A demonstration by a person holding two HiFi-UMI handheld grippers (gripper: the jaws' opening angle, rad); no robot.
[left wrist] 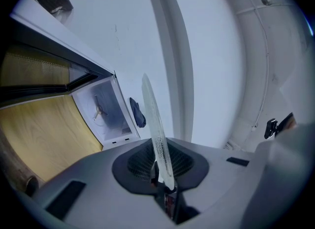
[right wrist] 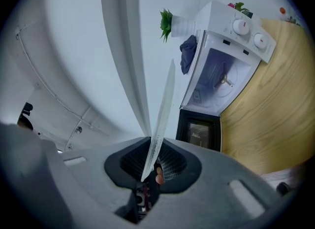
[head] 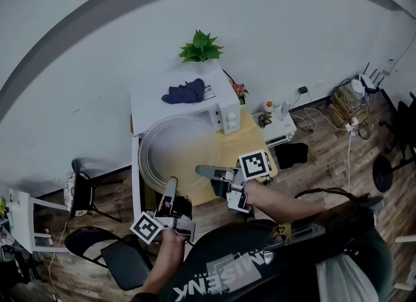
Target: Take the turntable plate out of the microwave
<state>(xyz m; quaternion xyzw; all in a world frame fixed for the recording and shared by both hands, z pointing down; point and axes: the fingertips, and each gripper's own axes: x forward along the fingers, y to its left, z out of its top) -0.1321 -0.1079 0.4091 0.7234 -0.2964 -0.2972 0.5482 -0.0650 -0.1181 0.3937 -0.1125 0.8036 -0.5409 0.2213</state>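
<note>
A green potted plant [head: 201,46] stands behind what looks like a crumpled blue cloth [head: 185,91], near a wooden tabletop [head: 250,141].

L tool [head: 171,185] clamps plate [head: 170,145] rim at 6 o'clock, R tool [head: 203,171] at 4 o'clock; forearms reach fwd.

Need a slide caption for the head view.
Glass turntable plate held by its near rim in the left gripper and right gripper, outside the open microwave on a wooden table.

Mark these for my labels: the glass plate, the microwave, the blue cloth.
glass plate [head: 177,154]: head view, middle of the disc.
microwave [head: 149,104]: head view, bare white top.
blue cloth [head: 185,91]: head view, its middle.
</note>
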